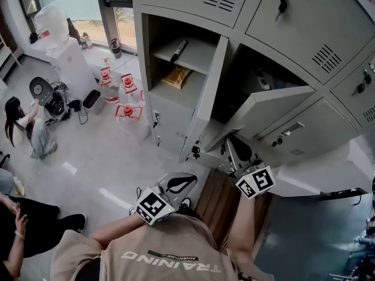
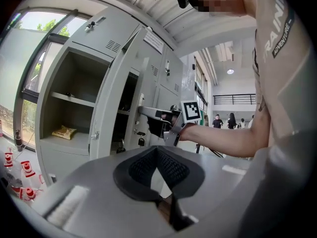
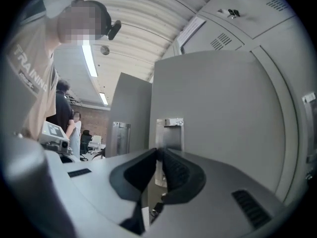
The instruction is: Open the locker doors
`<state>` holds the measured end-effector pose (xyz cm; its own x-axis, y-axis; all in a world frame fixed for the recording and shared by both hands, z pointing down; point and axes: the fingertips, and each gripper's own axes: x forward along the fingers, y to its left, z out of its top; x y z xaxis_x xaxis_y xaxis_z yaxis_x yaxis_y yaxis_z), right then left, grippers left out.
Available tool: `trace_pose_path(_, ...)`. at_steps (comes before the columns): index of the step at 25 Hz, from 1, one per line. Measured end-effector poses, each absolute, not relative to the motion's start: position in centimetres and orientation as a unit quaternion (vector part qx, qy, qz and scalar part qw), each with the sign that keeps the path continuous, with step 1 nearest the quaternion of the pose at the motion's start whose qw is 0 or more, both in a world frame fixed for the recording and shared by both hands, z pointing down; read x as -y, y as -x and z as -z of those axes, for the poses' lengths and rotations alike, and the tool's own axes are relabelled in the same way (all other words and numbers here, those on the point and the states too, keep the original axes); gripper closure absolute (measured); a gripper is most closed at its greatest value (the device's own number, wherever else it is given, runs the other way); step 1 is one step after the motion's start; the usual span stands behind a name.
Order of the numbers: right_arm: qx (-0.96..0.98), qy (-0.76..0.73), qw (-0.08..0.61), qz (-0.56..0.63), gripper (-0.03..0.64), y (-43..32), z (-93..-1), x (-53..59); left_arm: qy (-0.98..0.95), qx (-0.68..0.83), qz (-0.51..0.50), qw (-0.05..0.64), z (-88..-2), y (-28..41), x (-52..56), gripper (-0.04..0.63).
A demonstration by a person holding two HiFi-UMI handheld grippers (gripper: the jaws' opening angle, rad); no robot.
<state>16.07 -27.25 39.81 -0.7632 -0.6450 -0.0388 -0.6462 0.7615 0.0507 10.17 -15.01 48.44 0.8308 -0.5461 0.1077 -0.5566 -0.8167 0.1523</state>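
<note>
Lockers [image 1: 304, 16] set at upper right, left door [image 1: 205, 98] swung out beside an open compartment, packet [image 1: 177, 76] laid on its floor, slim item [image 1: 179, 50] on the shelf above, middle door [image 1: 269, 107] half out to the right, its edge clamped by the right gripper [image 1: 231, 151], left gripper [image 1: 180, 184] placed lower left of it, jugs [image 1: 126, 101] stood on the floor left of the lockers.

Beige T-shirt [image 1: 167, 255] lettered TRAINING, grey hand-held gripper [image 2: 157, 151], black ribbed pads [image 2: 174, 168], checkered marker cube [image 1: 153, 205]

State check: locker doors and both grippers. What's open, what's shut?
left locker door: wide open.
middle locker door: partly open, edge gripped.
upper locker door: closed, key in lock.
right gripper: shut on the middle locker door's edge.
left gripper: shut, empty.
</note>
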Motion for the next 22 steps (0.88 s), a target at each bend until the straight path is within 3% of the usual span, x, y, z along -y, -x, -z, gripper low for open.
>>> trace_pose_path(22, -0.953, 0.297, 0.031, -0.051, 0.598, -29.5, -40.2, 16.2, -0.943, 0.321, -0.032, 0.084, -47.0, -19.2, 13.0, 0.591)
